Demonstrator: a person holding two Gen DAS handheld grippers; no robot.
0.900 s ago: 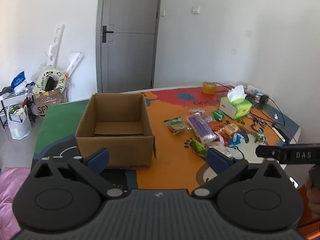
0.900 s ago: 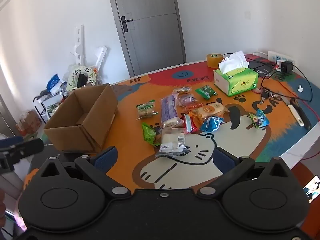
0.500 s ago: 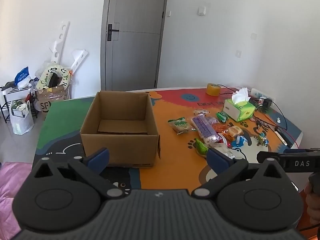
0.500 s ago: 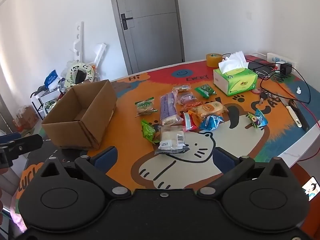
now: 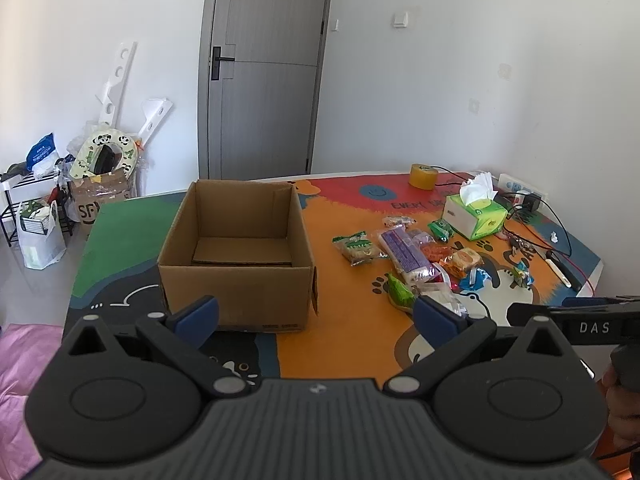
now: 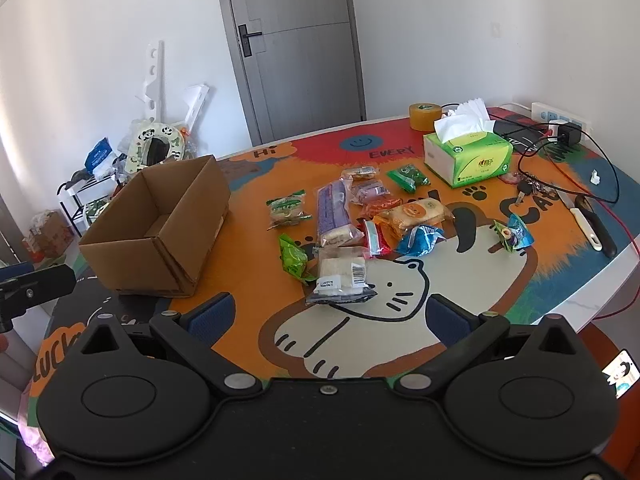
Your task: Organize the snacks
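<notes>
Snacks [image 6: 352, 220] lie in a loose cluster on the colourful cartoon-printed surface [image 6: 400, 320], to the right of the open cardboard box [image 6: 160, 232] and well apart from it. Nearest the box sits a green-labelled cracker pack [image 6: 286, 210], with a long purple pack [image 6: 334, 216] just beside it on the side away from the box. A small green wrapper [image 6: 293, 258] lies a little nearer the camera, next to a clear-wrapped pale cake pack [image 6: 340, 278] with a barcode label. Farther from the box are an orange-labelled bread pack [image 6: 416, 214], a blue wrapper [image 6: 420, 240] and, set apart from the rest, a small blue and green packet [image 6: 512, 236]. Beyond the cluster, far from the box, stand a green tissue box [image 6: 468, 158] and a roll of yellow tape [image 6: 424, 117].

From the left wrist view the box [image 5: 236, 256] shows only a flat cardboard sheet on its floor; no snack is inside.

Left gripper [image 5: 316, 314] hovers in front of the box, its blue-padded fingers [image 5: 198, 314] spread wide with nothing between them. Right gripper [image 6: 330, 318] hovers over the near edge of the surface, facing the cake pack, its fingers [image 6: 212, 314] also spread wide and holding nothing.
</notes>
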